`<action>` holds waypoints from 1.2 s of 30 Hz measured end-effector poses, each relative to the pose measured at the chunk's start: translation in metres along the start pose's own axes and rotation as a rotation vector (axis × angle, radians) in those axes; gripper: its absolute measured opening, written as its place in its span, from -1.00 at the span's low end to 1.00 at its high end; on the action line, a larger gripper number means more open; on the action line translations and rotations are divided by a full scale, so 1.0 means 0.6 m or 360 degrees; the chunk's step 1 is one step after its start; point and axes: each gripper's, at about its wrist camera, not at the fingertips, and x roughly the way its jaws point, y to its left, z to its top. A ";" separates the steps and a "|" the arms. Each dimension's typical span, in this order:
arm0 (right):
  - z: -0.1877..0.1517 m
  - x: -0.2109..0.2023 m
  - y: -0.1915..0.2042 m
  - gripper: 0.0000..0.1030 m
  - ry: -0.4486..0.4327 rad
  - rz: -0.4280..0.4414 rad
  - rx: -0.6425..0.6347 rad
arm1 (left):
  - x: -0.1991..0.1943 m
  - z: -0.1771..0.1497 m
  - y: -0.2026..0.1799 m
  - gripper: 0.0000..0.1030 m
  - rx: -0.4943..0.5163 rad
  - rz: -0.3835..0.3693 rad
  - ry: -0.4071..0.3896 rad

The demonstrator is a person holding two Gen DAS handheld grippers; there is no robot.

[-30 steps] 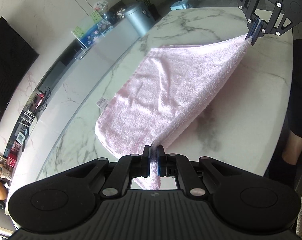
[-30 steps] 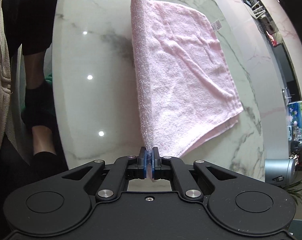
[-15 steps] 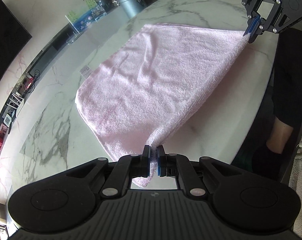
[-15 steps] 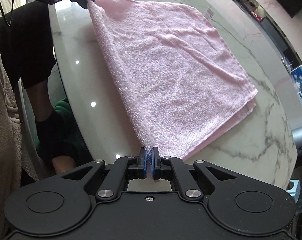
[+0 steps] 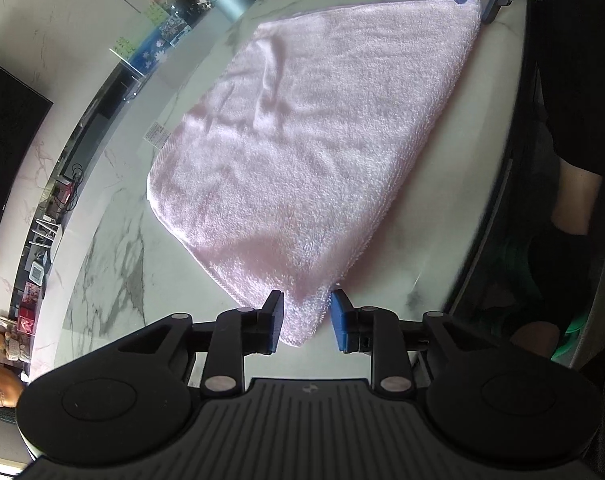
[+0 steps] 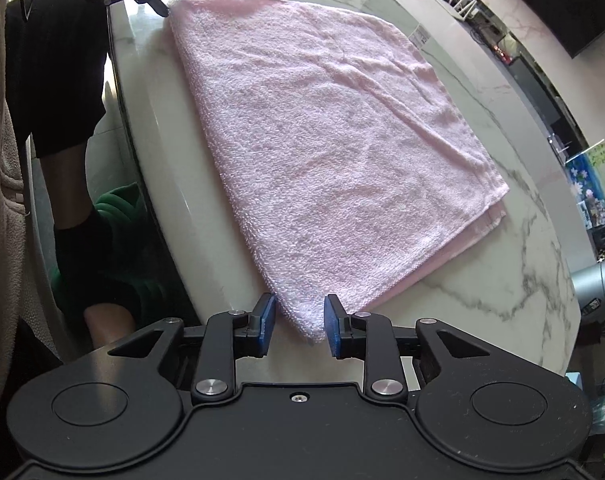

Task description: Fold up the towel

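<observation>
Your left gripper and right gripper have just been opening; each pair of jaws now stands apart with a near corner of the towel lying loose between them, pads not pressing. The towel rests flat on the marble tabletop, folded double, its long axis running from one gripper to the other along the tabletop's near edge. It is pink, nubbly terry, soft-cornered; the lower layer seems to peek out at the far edge.
</observation>
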 end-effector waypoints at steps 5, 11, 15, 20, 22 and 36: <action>-0.010 0.001 -0.001 -0.51 -0.0037 0.0010 -0.0023 | -0.024 -0.012 0.051 -0.46 -0.0310 -0.0139 -0.0035; -0.009 0.005 -0.002 -0.57 -0.0044 0.0012 -0.0064 | -0.028 -0.008 0.118 -0.31 -0.0648 -0.0145 -0.0034; -0.007 0.006 -0.005 -0.62 -0.0021 0.0034 -0.0083 | -0.004 0.004 0.131 -0.37 -0.0713 -0.0202 0.0023; -0.005 0.006 -0.013 -0.67 0.0023 0.0071 -0.0004 | 0.019 0.008 0.129 -0.70 -0.0737 -0.0214 0.0084; -0.006 0.005 -0.012 -0.67 0.0029 0.0067 -0.0005 | 0.024 0.007 0.128 -0.76 -0.0731 -0.0238 0.0107; 0.005 0.008 -0.014 -0.95 0.0099 0.0098 -0.0041 | 0.044 -0.005 0.117 -0.79 -0.0642 -0.0358 0.0199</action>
